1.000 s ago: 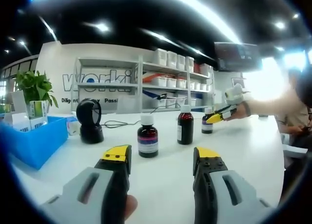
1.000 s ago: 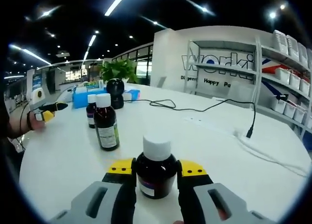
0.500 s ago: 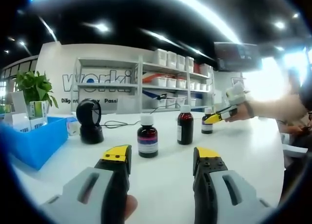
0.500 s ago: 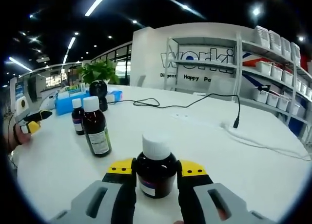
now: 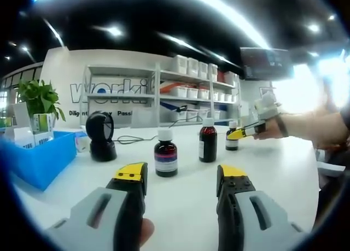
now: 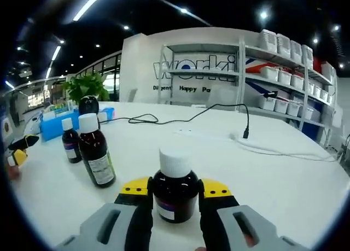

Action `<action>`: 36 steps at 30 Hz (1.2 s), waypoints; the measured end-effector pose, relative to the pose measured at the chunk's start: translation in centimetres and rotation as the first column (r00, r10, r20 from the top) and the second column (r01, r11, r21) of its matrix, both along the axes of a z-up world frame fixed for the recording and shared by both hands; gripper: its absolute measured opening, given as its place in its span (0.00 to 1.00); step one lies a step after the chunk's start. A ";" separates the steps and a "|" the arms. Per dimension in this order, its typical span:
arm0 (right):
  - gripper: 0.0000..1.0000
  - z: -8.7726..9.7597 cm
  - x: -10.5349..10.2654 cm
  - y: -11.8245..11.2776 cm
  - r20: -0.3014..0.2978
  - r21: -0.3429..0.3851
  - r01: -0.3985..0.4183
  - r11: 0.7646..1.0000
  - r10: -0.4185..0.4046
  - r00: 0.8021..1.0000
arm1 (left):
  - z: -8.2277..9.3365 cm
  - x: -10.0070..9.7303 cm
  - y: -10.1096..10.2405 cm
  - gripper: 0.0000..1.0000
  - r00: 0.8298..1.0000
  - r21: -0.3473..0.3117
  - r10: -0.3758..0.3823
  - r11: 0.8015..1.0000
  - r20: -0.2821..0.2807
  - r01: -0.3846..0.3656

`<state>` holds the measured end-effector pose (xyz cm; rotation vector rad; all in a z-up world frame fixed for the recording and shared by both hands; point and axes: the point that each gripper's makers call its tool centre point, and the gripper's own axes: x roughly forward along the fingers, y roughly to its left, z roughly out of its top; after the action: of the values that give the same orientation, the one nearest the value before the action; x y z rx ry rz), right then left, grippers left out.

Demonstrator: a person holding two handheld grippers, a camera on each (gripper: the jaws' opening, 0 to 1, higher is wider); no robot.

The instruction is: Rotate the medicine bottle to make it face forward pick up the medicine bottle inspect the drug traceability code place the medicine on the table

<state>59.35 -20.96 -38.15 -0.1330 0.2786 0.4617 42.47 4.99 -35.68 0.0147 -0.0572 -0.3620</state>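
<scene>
In the left gripper view, the left gripper [image 5: 181, 181] idles with jaws apart and empty while the right gripper [image 5: 240, 133] swings at the far medicine bottle [image 5: 232, 136]. In the right gripper view, the background has swept sideways: the right gripper [image 6: 175, 195], clamped on the upright medicine bottle [image 6: 175, 188], is turning it; label facing is unclear.

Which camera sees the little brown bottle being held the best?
The right gripper view: the held medicine bottle sits big and close between the right tool jaws, white cap and a strip of label showing. In the left gripper view it is small and far away, beside that tool's yellow tip.
</scene>
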 end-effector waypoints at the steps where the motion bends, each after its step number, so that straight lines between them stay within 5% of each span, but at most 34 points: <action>1: 0.28 0.1 0.2 0.0 0.005 0.002 0.017 1.000 -0.017 1.000 | -0.1 0.1 0.1 0.42 1.000 0.001 -0.001 1.000 -0.001 0.001; 21: 0.28 0.1 0.9 -0.1 0.035 0.061 0.280 0.958 -0.282 0.959 | 0.1 0.0 0.0 0.42 1.000 0.001 -0.011 1.000 0.005 0.011; 30: 0.29 -0.2 1.3 -0.3 0.039 0.063 0.263 0.963 -0.266 0.963 | 0.1 0.1 0.1 0.42 1.000 -0.001 -0.010 1.000 0.008 0.010; 36: 0.47 0.7 1.0 0.8 0.098 0.093 0.136 0.986 -0.144 0.985 | 0.1 0.2 0.2 0.42 1.000 0.000 -0.007 1.000 0.007 0.007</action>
<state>60.36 -20.17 -37.43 -0.0530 0.1641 0.3251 42.63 5.14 -35.61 0.0158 -0.0645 -0.3693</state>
